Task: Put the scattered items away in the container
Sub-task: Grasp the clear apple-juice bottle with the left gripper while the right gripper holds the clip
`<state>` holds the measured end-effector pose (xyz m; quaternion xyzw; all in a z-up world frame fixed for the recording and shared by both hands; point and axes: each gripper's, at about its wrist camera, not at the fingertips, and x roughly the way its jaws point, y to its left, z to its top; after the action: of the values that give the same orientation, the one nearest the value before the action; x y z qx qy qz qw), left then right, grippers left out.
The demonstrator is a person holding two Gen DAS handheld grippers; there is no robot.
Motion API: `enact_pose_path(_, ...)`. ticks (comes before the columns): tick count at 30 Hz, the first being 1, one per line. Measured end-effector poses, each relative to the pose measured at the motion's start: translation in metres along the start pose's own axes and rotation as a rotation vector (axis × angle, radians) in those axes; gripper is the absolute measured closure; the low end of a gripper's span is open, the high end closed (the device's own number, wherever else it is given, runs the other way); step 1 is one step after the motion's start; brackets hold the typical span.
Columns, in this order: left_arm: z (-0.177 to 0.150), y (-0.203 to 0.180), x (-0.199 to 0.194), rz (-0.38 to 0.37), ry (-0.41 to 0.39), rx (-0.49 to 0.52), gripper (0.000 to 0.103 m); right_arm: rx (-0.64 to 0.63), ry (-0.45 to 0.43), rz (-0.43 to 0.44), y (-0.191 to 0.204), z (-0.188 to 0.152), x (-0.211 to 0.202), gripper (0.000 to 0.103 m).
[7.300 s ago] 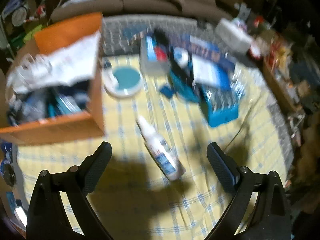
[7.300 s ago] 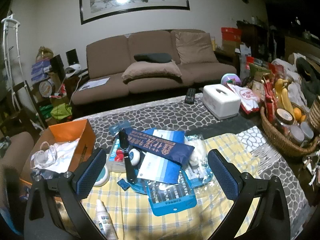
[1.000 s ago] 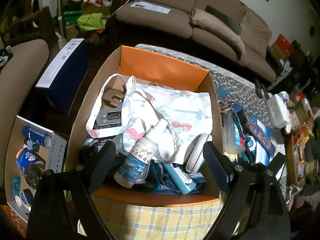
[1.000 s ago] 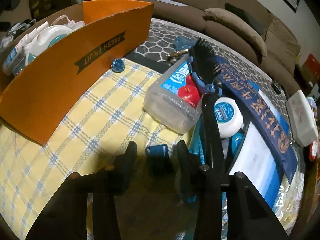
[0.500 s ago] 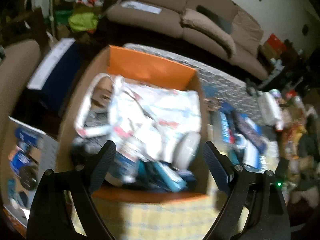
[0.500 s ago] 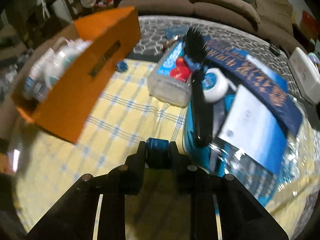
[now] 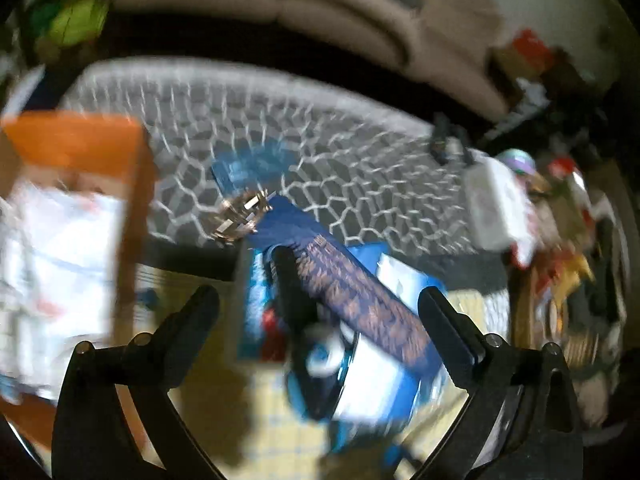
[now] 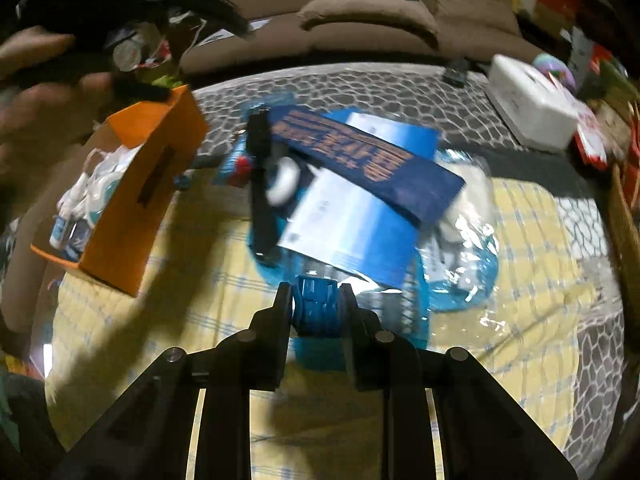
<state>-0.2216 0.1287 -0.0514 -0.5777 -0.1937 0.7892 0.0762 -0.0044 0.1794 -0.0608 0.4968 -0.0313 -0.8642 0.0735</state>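
My right gripper (image 8: 316, 294) is shut on a small blue plastic piece (image 8: 318, 314) and holds it above the yellow checked cloth (image 8: 192, 312). The orange cardboard box (image 8: 148, 184) stands to its left, filled with a white bag and bottles. My left gripper (image 7: 318, 296) hovers over the pile of blue items, its jaws opening with nothing between them. Below it lie a black brush (image 7: 292, 300) and a dark blue strip with gold characters (image 7: 352, 288). The left wrist view is blurred; the box (image 7: 80, 140) shows at its left edge.
A bunch of keys (image 7: 242, 216) lies on the grey patterned mat behind the pile. A white tissue box (image 8: 528, 104) stands at the back right, with a basket edge (image 8: 624, 216) beside it. A hand (image 8: 40, 92) fills the upper left. A sofa runs behind the table.
My left gripper swung from above the box to the right, over the blue pile. My right gripper closed on the small blue piece and lifted it off the cloth.
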Motion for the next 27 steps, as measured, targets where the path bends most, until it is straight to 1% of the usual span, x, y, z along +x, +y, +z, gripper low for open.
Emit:
enact_pose_path(2, 0.012, 0.003, 0.035, 0.033, 0.034, -0.066, 0.004, -0.019, 0.031, -0.011, -0.001, -0.005, 0.008, 0.081)
enact_pose_path(3, 0.019, 0.004, 0.048, 0.054, 0.034, -0.069, 0.004, -0.020, 0.043, -0.009, 0.000, -0.007, 0.012, 0.081)
enact_pose_path(6, 0.035, 0.006, 0.077, 0.183, 0.000, -0.041, 0.004, -0.053, 0.081, 0.005, 0.010, -0.009, 0.027, 0.081)
enact_pose_path(7, 0.039, 0.010, 0.086, 0.202, -0.006, -0.043, 0.004, -0.065, 0.086, 0.006, 0.012, -0.009, 0.029, 0.081)
enact_pose_path(9, 0.046, 0.023, 0.098, 0.219, 0.010, -0.079, 0.004, -0.095, 0.099, 0.004, 0.020, -0.010, 0.036, 0.081)
enact_pose_path(10, 0.048, 0.031, 0.108, 0.217, 0.033, -0.114, 0.004, -0.101, 0.102, 0.009, 0.023, -0.010, 0.038, 0.081)
enact_pose_path(11, 0.050, 0.038, 0.115, 0.204, 0.059, -0.138, 0.003, -0.106, 0.107, 0.020, 0.027, -0.011, 0.041, 0.081)
enact_pose_path(12, 0.049, 0.041, 0.118, 0.188, 0.048, -0.134, 0.001, -0.110, 0.110, 0.024, 0.028, -0.011, 0.042, 0.081)
enact_pose_path(13, 0.047, 0.038, 0.120, 0.191, 0.044, -0.090, 0.008, -0.119, 0.112, 0.024, 0.030, -0.012, 0.044, 0.081)
enact_pose_path(14, 0.046, 0.036, 0.123, 0.216, 0.060, -0.063, 0.015, -0.129, 0.118, 0.020, 0.033, -0.013, 0.046, 0.081)
enact_pose_path(15, 0.044, 0.035, 0.123, 0.217, 0.054, -0.042, 0.023, -0.130, 0.123, 0.018, 0.033, -0.014, 0.047, 0.081)
enact_pose_path(16, 0.042, 0.036, 0.121, 0.172, 0.047, -0.039, 0.043, -0.127, 0.126, 0.019, 0.033, -0.015, 0.048, 0.081)
enact_pose_path(17, 0.040, 0.039, 0.120, 0.129, 0.064, -0.049, 0.054, -0.121, 0.129, 0.022, 0.033, -0.016, 0.049, 0.081)
enact_pose_path(18, 0.037, 0.042, 0.121, 0.125, 0.088, -0.055, 0.055, -0.119, 0.130, 0.022, 0.033, -0.016, 0.049, 0.081)
enact_pose_path(19, 0.035, 0.044, 0.120, 0.131, 0.088, -0.048, 0.058, -0.118, 0.128, 0.022, 0.033, -0.016, 0.048, 0.081)
enact_pose_path(22, 0.020, 0.049, 0.114, 0.125, 0.088, -0.023, 0.060, -0.105, 0.113, 0.025, 0.032, -0.014, 0.043, 0.081)
enact_pose_path(23, 0.016, 0.049, 0.105, 0.128, 0.083, -0.016, 0.060, -0.101, 0.106, 0.030, 0.031, -0.013, 0.040, 0.081)
enact_pose_path(25, 0.001, 0.050, 0.085, 0.089, 0.064, 0.010, 0.060, -0.095, 0.098, 0.032, 0.032, -0.012, 0.037, 0.081)
enact_pose_path(27, -0.005, 0.044, 0.060, 0.055, 0.040, 0.045, 0.060, -0.093, 0.089, 0.035, 0.035, -0.011, 0.034, 0.081)
